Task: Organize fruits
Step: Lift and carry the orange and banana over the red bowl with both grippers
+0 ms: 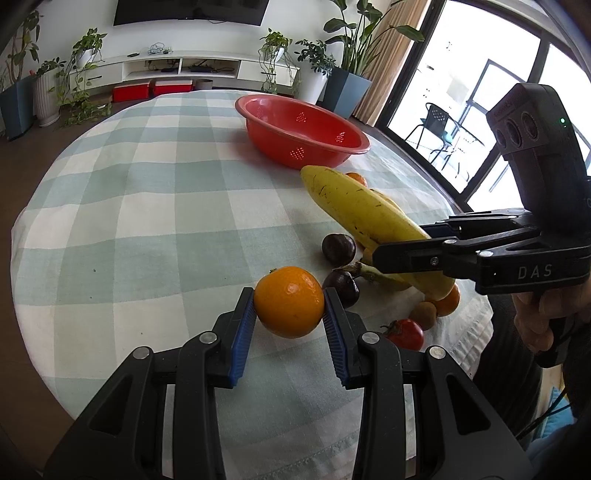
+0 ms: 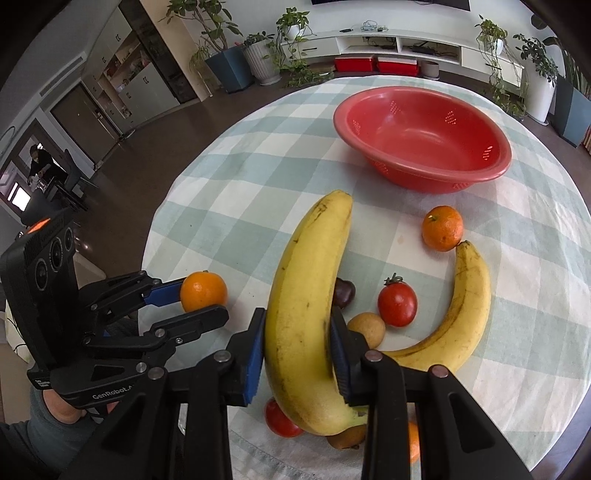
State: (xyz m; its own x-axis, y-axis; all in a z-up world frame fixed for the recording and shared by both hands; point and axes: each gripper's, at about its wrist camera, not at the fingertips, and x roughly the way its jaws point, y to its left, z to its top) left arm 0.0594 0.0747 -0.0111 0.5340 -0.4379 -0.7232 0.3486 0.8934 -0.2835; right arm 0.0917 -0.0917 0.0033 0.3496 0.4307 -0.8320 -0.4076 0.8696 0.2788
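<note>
Jaws of left gripper (image 1: 289, 308) around orange (image 1: 289, 301), right gripper (image 2: 297, 343) around banana (image 2: 306, 314), stem hidden.

A home living room: wall television (image 1: 190, 11), media console (image 1: 181, 68), potted plants (image 1: 86, 48), checked tablecloth (image 1: 147, 206).

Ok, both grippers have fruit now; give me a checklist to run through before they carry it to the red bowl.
1. Left gripper shut on the orange: ok.
2. Right gripper shut on the big banana: ok.
3. Banana lifted off the other fruit: cannot tell.
4. Red bowl empty: ok.
5. Path across the tablecloth to the bowl free: ok.
</note>
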